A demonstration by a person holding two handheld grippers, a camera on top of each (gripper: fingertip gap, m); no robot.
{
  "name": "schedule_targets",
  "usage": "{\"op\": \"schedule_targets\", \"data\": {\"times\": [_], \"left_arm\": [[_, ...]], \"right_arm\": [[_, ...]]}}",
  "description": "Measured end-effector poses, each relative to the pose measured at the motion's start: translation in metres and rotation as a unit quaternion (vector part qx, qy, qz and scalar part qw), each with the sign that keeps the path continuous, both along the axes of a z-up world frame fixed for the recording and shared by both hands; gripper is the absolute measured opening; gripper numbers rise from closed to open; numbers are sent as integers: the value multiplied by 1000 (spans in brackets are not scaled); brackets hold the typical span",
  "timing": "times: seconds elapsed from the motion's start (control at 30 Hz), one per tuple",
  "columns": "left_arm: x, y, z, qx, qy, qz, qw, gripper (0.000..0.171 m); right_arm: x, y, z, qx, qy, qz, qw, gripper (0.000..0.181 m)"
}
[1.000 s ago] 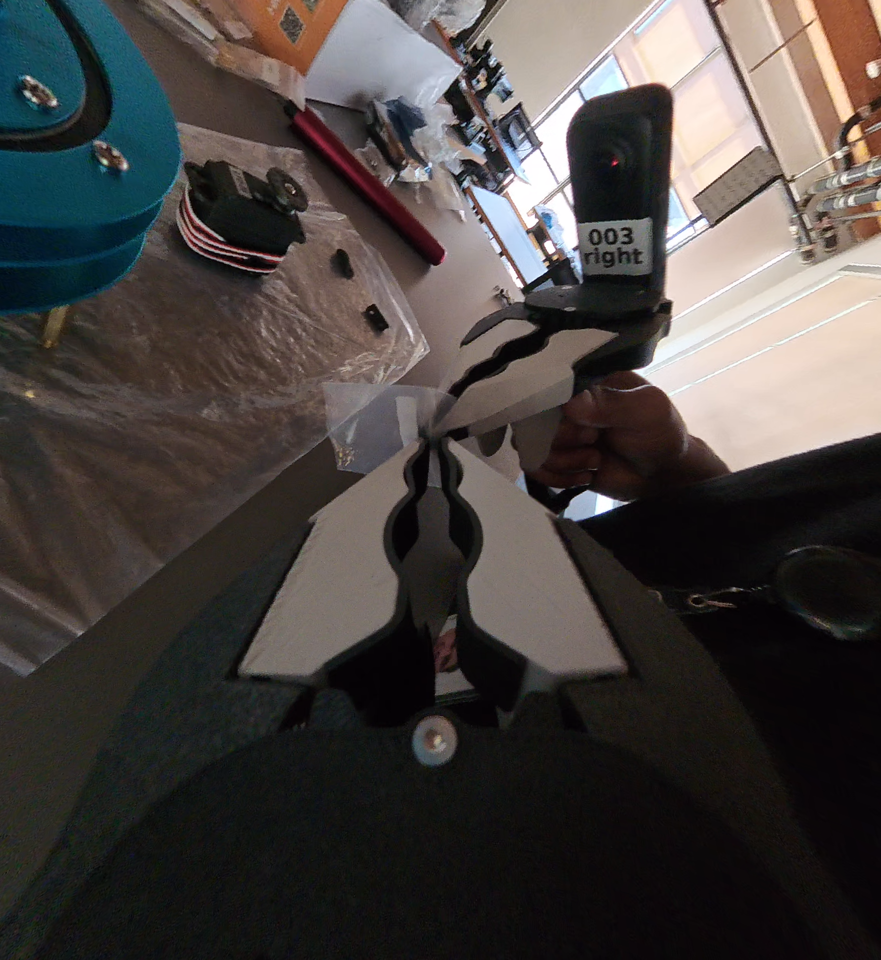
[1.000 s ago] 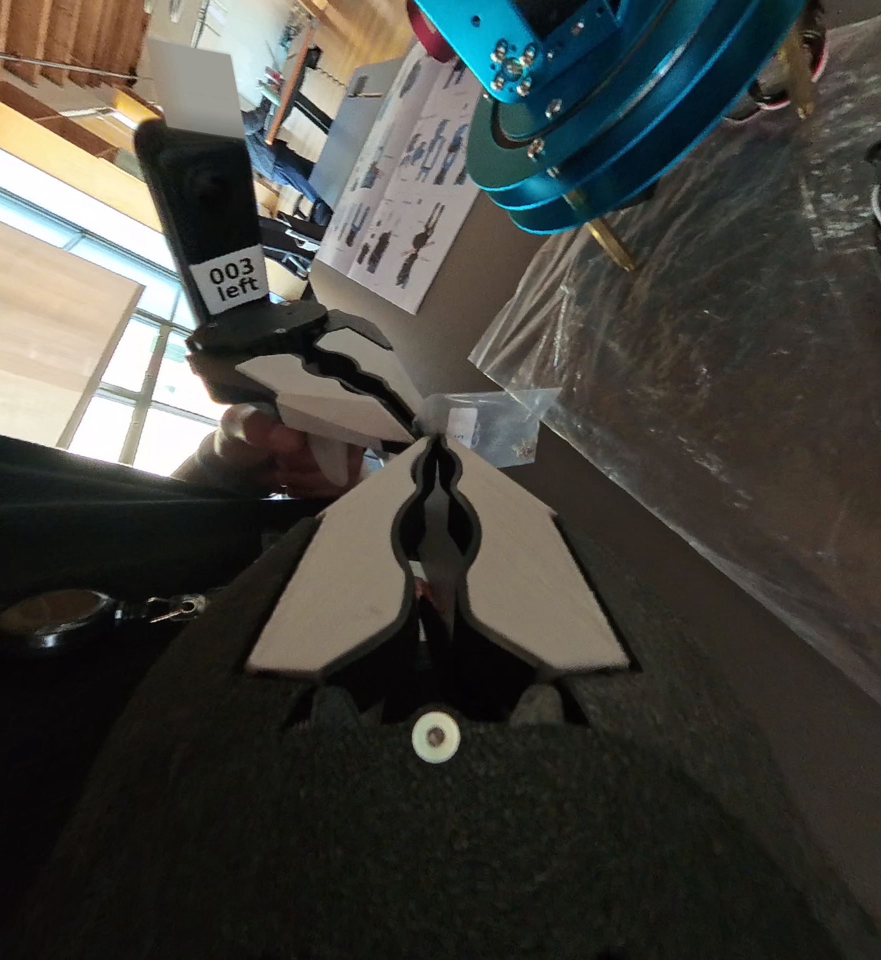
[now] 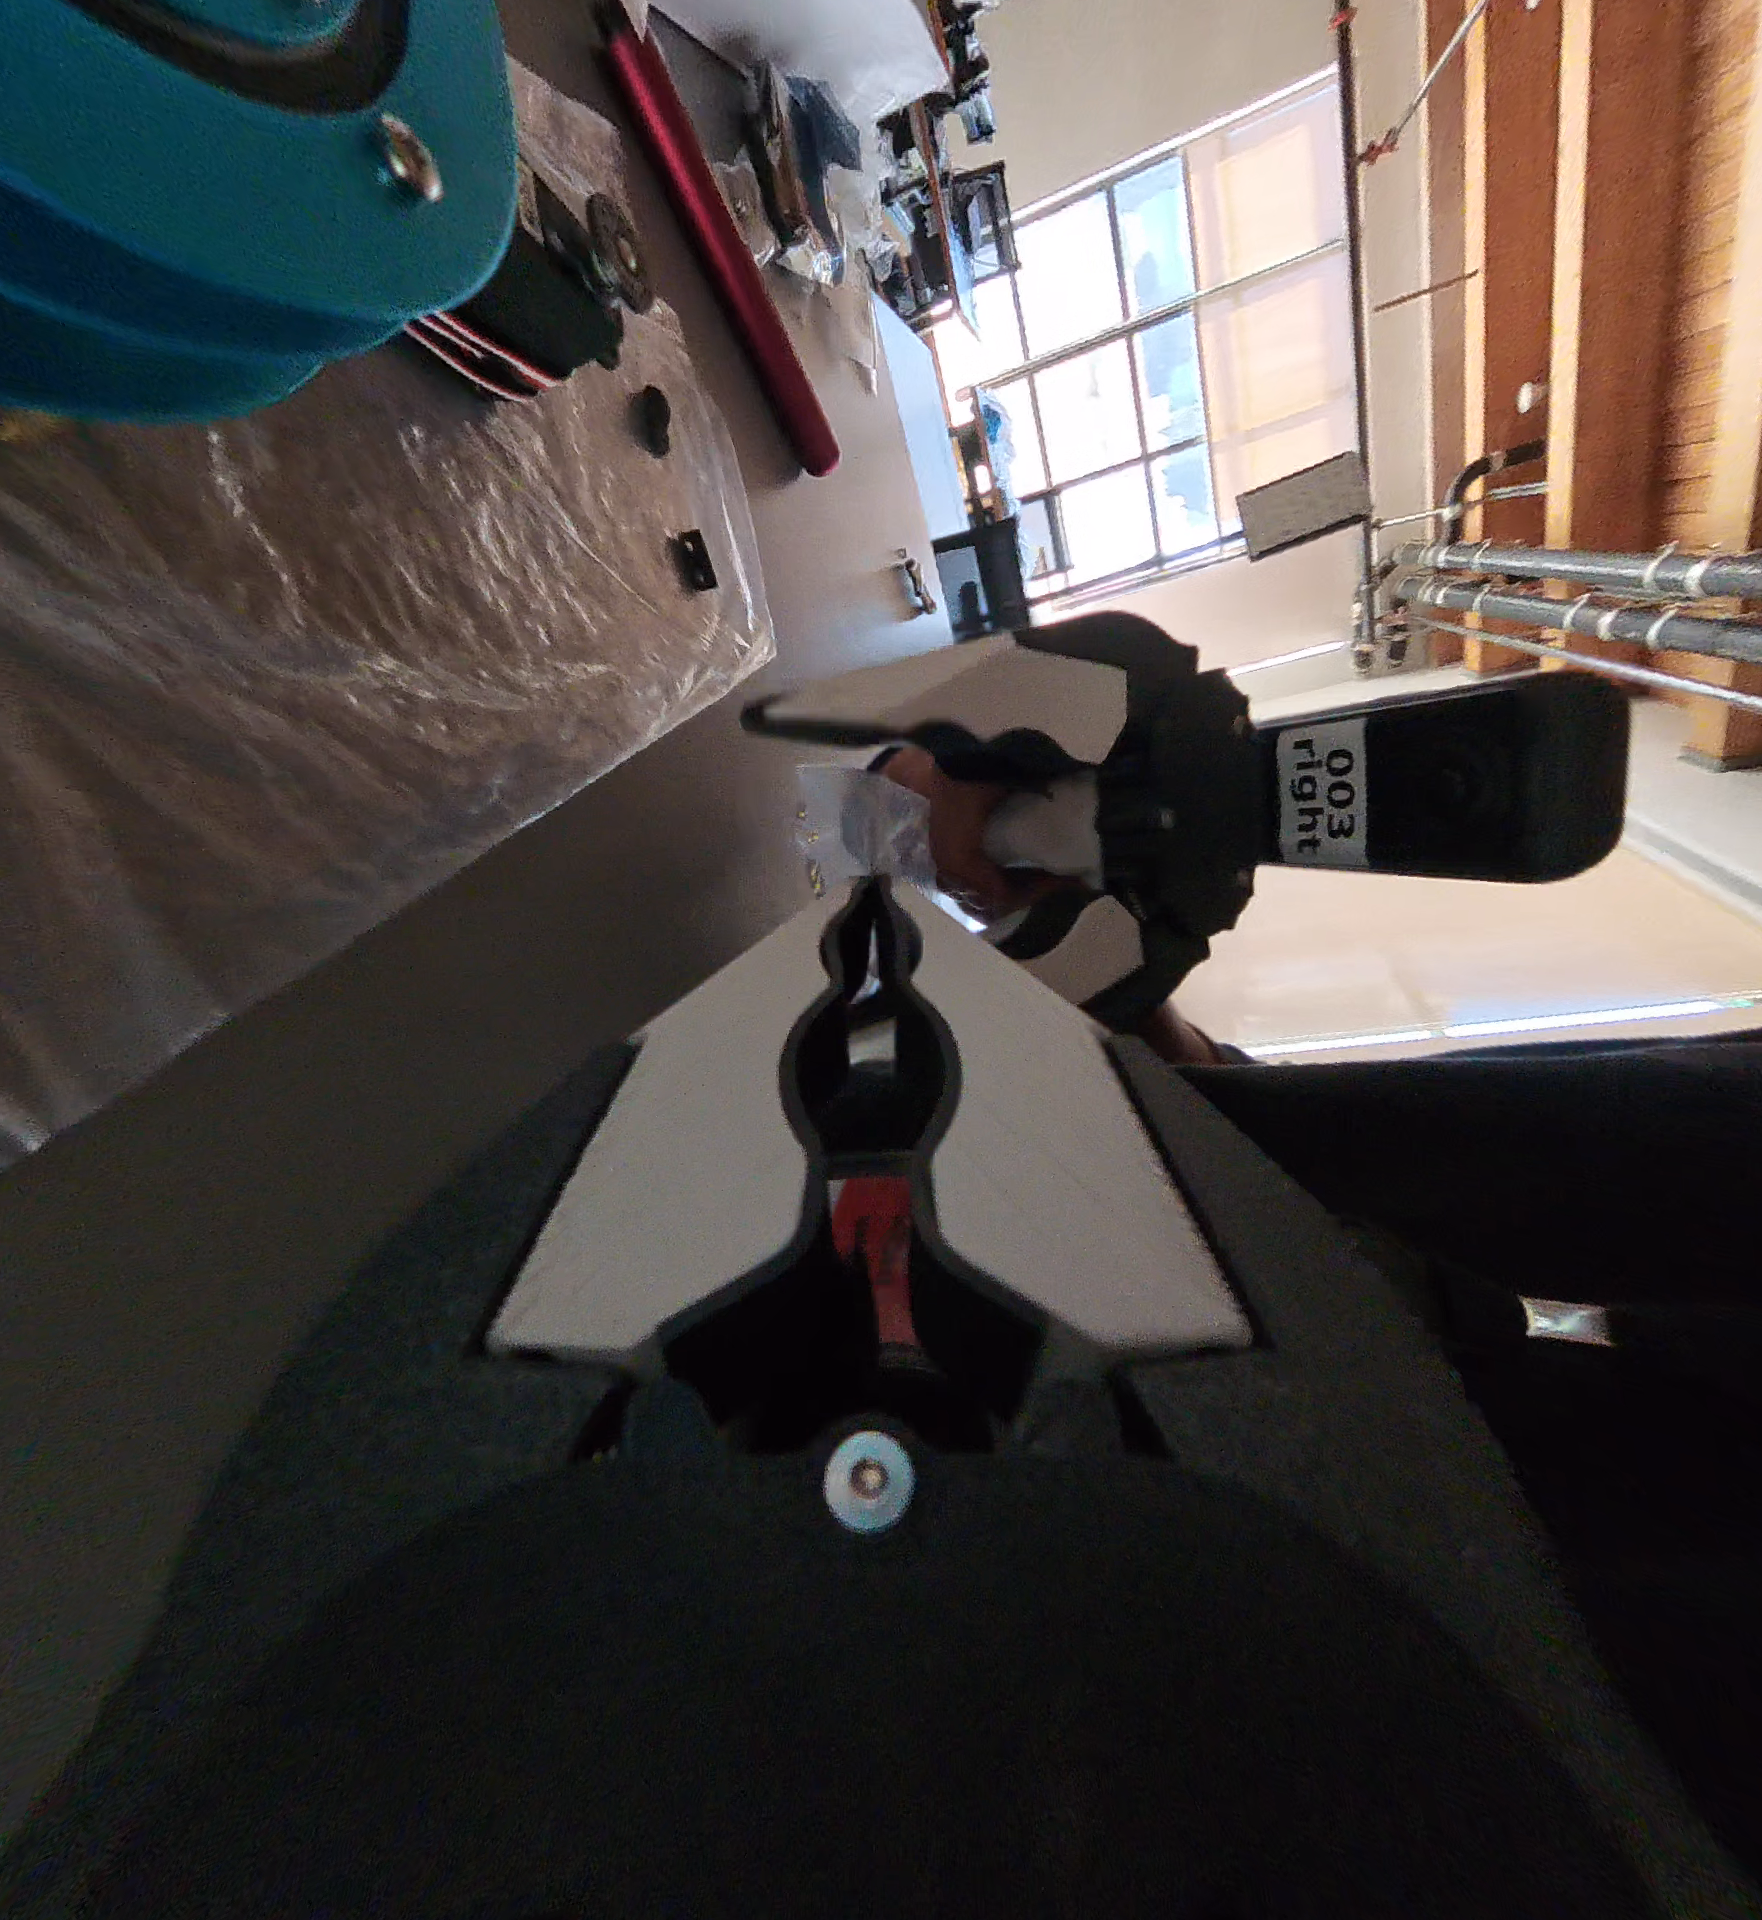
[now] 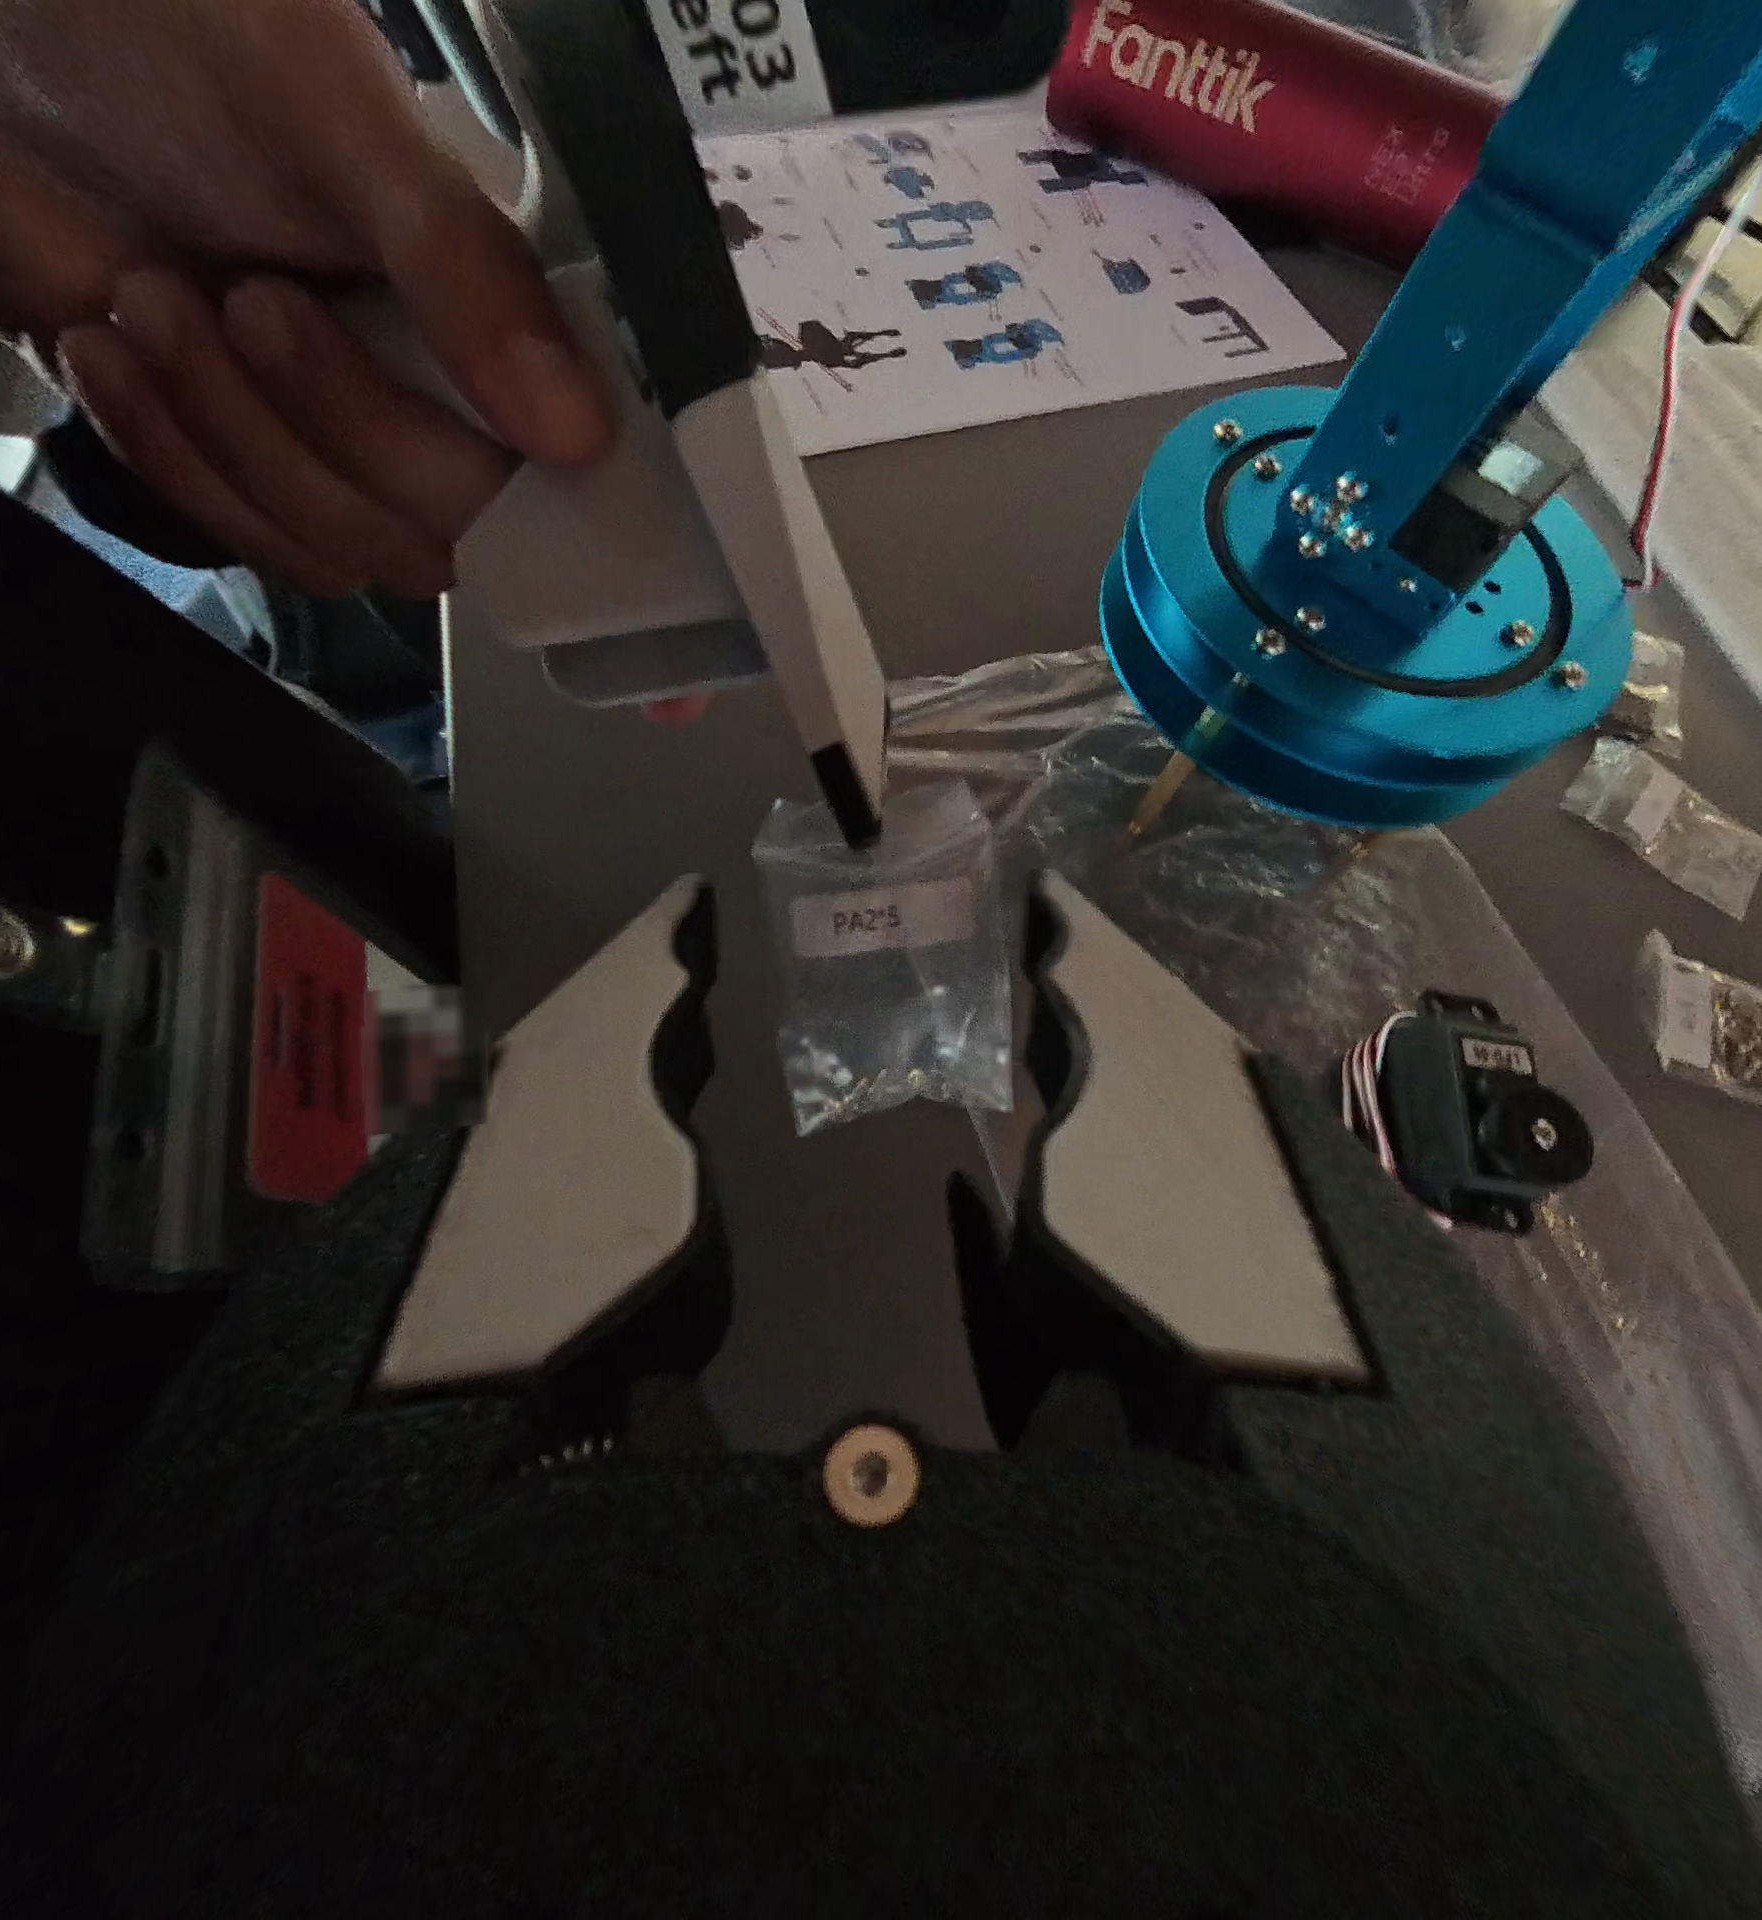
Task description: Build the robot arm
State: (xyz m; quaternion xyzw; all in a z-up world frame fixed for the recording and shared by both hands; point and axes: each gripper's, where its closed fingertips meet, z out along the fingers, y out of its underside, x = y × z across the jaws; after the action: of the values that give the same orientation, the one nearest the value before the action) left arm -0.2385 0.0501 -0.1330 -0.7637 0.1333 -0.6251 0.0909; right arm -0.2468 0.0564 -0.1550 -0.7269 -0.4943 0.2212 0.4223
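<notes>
Behind left gripper [image 4: 856, 821], small bag's [image 4: 887, 987] blurred top.

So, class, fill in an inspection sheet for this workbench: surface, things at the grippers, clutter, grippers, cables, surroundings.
Surface: grey table, partly covered by a clear plastic sheet.
Things at the grippers: small clear bag of screws, pinched at its top edge.
Clutter: blue round base with an arm, black servo, more small hardware bags, printed sheet, red box, red tube.
Grippers: left gripper shut on the bag; right gripper open, a finger on either side of the bag.
Cables: striped lead wound at the servo; thin wires by the blue arm.
Surroundings: windows, pipes.
</notes>
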Motion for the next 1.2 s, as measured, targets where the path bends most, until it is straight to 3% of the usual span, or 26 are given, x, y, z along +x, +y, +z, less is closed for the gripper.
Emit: {"op": "schedule_targets", "data": {"times": [0.03,0.1,0.17,0.23,0.3,0.37,0.43,0.5,0.57,0.63,0.7,0.8,0.87,1.07,1.2], "left_arm": [[-1,0,0,-8,-3,0,1000,0],[-4,-3,2,-15,-12,-7,1000,0],[-7,-3,4,-25,-21,-8,999,0],[-8,-6,8,-29,-36,-18,999,0],[-8,-7,11,-31,-50,-23,998,0],[-10,-7,20,-22,-77,-28,996,0],[-15,-2,31,-4,-118,-22,993,0],[-21,2,43,3,-157,-16,987,0],[-25,6,51,9,-184,-11,983,0],[-27,9,55,13,-196,-8,981,0],[-27,12,55,15,-197,-4,980,0],[-26,10,56,27,-192,-10,981,0],[-25,9,56,33,-188,-16,981,0],[-23,9,49,49,-166,-18,985,0],[-16,13,29,70,-115,-15,991,0]], "right_arm": [[-2,0,2,2,1,10,1000,46],[-4,-2,9,11,7,21,1000,40],[-5,-7,13,6,16,37,999,17],[-7,-10,18,2,27,45,999,11],[-7,-10,21,-5,42,43,998,14],[-3,-7,26,-29,84,21,996,42],[5,-7,31,-88,147,6,985,50],[12,-8,39,-172,232,2,957,57],[15,-13,56,-263,338,26,903,59],[18,-16,75,-305,425,57,850,45],[18,-18,81,-333,453,76,823,35],[13,-18,76,-349,447,77,820,24],[14,-17,76,-344,446,75,823,5],[18,-11,62,-335,418,38,843,3],[26,-6,46,-336,385,3,859,3]]}}
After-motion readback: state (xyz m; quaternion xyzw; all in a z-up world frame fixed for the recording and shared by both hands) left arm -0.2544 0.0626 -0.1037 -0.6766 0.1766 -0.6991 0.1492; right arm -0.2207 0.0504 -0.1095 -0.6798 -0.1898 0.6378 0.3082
